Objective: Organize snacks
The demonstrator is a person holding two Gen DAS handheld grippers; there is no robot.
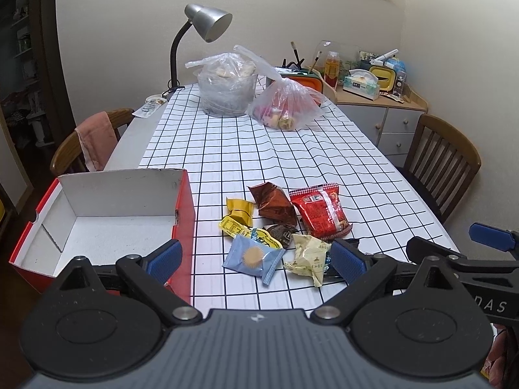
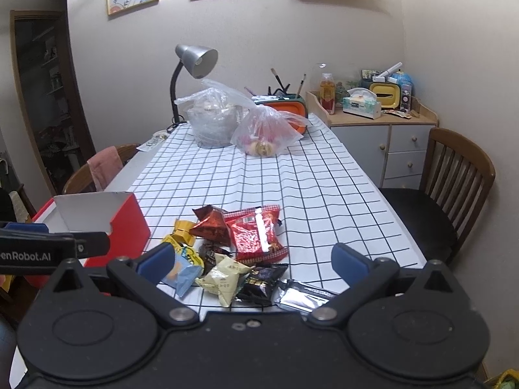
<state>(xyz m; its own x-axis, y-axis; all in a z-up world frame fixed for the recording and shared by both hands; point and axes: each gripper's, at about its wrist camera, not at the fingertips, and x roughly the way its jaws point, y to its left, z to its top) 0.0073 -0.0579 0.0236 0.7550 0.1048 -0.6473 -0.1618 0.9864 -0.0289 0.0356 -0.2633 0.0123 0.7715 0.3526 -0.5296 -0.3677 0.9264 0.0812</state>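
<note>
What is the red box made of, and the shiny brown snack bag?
The red box looks like cardboard: matte white inside, with folded flaps and thin cut edges. The brown snack bag seems to be glossy foil or plastic film, since it is crinkled and catches the light.

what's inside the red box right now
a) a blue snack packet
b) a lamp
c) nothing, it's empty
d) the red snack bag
c, the left wrist view shows the red box with only its bare white floor, while the snack packets all lie on the checked tablecloth beside it, and both grippers, left and right, are open and hold nothing.
</note>
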